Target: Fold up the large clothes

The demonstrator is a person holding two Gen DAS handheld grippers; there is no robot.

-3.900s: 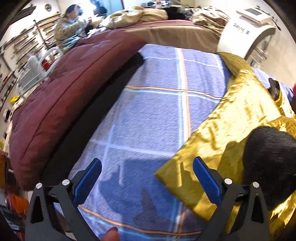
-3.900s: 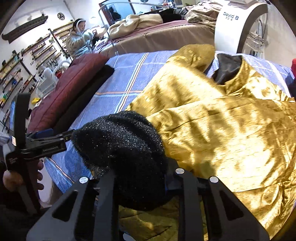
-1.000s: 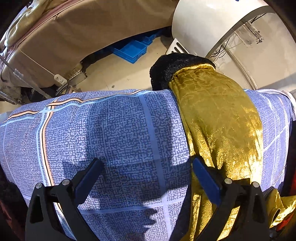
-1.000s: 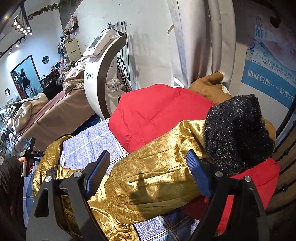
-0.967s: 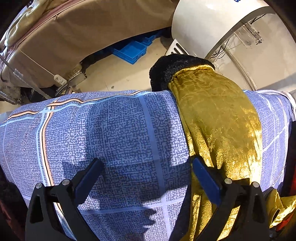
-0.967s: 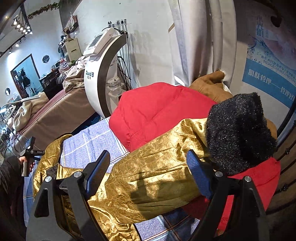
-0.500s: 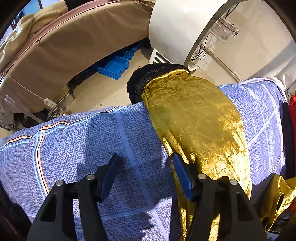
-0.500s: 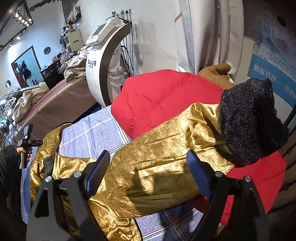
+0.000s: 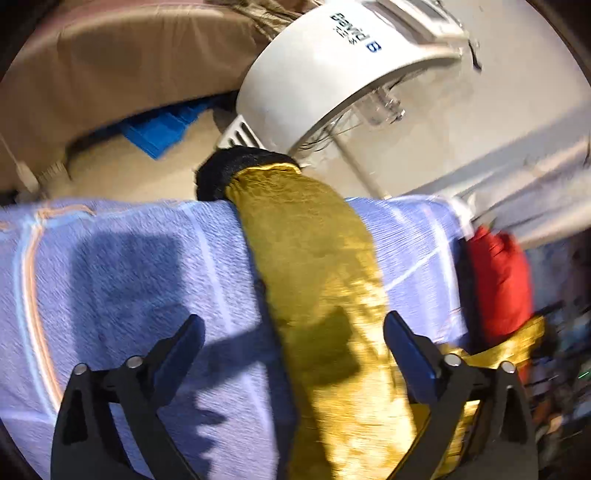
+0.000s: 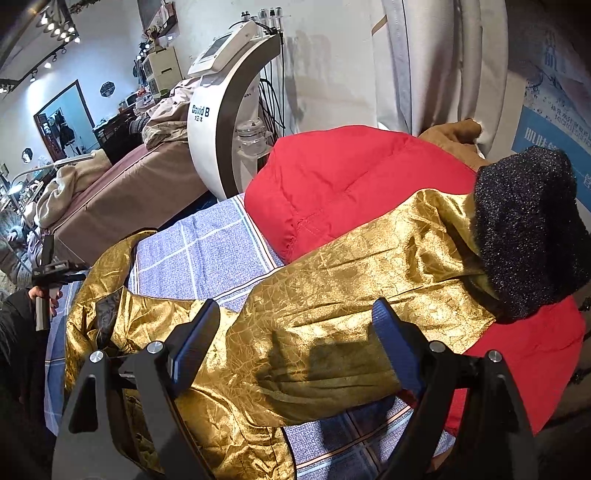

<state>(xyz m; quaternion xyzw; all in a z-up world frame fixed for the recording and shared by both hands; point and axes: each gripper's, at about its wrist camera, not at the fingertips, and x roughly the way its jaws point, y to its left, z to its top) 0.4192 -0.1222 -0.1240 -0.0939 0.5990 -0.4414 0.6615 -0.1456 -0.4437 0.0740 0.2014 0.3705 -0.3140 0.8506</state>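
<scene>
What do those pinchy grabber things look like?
Each hand-held gripper is a black frame with triangular cut-outs and round silver bolts. The left one and the right one both end in two flat blue fingers. Far off, the right view shows the other gripper's black handle beside a dark sleeve.

White wall point(image 10: 325, 66), grey curtain point(image 10: 436, 62), ceiling spotlights point(image 10: 55, 29)

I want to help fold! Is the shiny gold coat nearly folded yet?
Not yet. Done: the gold coat is spread on the blue checked sheet, sleeves stretched out. In hand: nothing; the left gripper is opening over one sleeve, the right gripper is open over the other. Left: every fold.
</scene>
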